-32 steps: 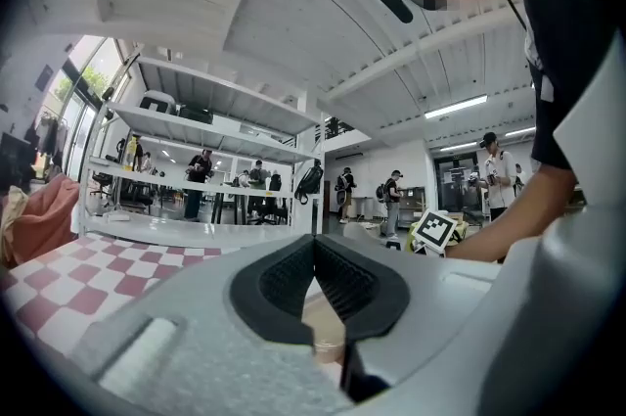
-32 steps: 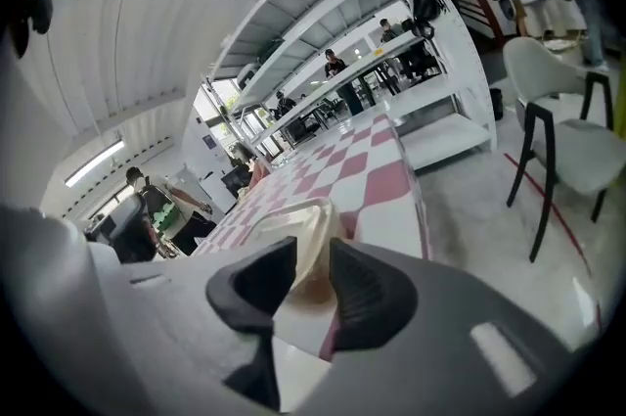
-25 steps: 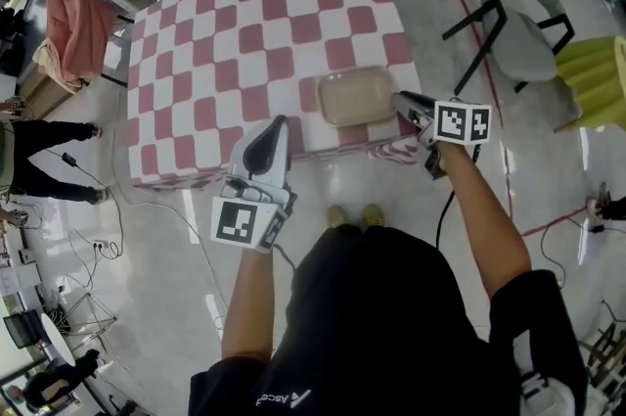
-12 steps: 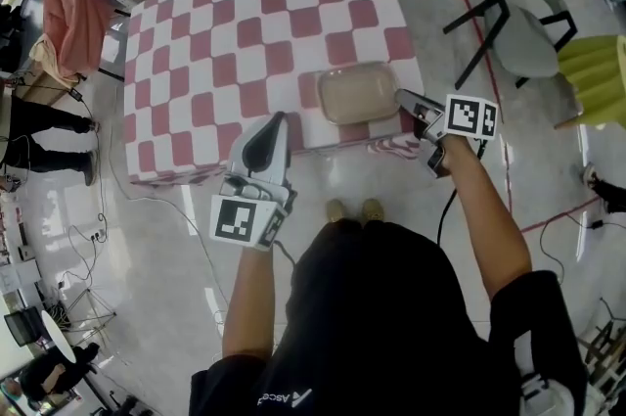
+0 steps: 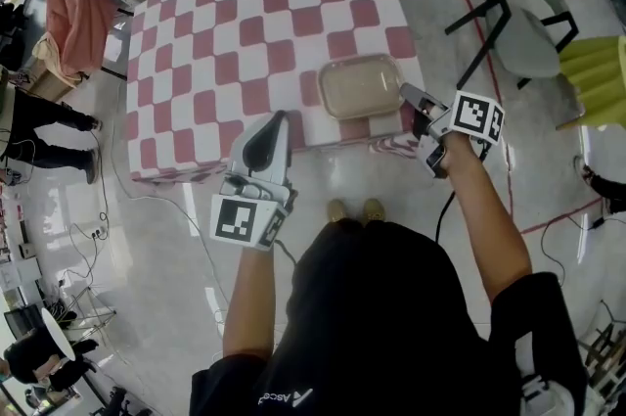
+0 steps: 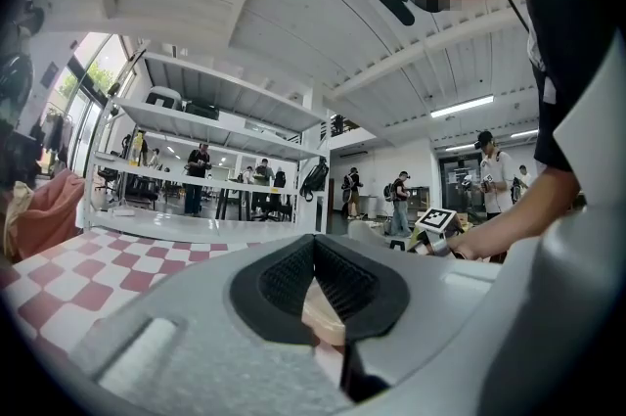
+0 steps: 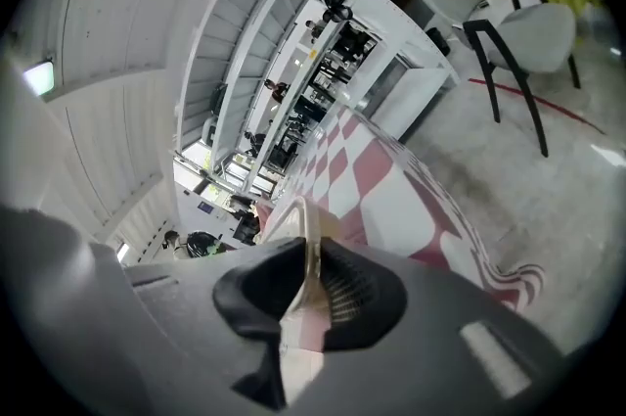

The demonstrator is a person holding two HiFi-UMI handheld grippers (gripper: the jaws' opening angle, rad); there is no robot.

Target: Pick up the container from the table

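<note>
Checked table [image 5: 225, 42], shallow beige container [image 5: 360, 87]

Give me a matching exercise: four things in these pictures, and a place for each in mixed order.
1. container
2. left gripper
3. right gripper
4. white chair

a. on the floor, right of the table
b. by the table's near edge, left of the container
c. on the checked table
d. at the container's right rim

Pairs: 1-c, 2-b, 3-d, 4-a. The right gripper's fingers are closing, with the rim between them.
</note>
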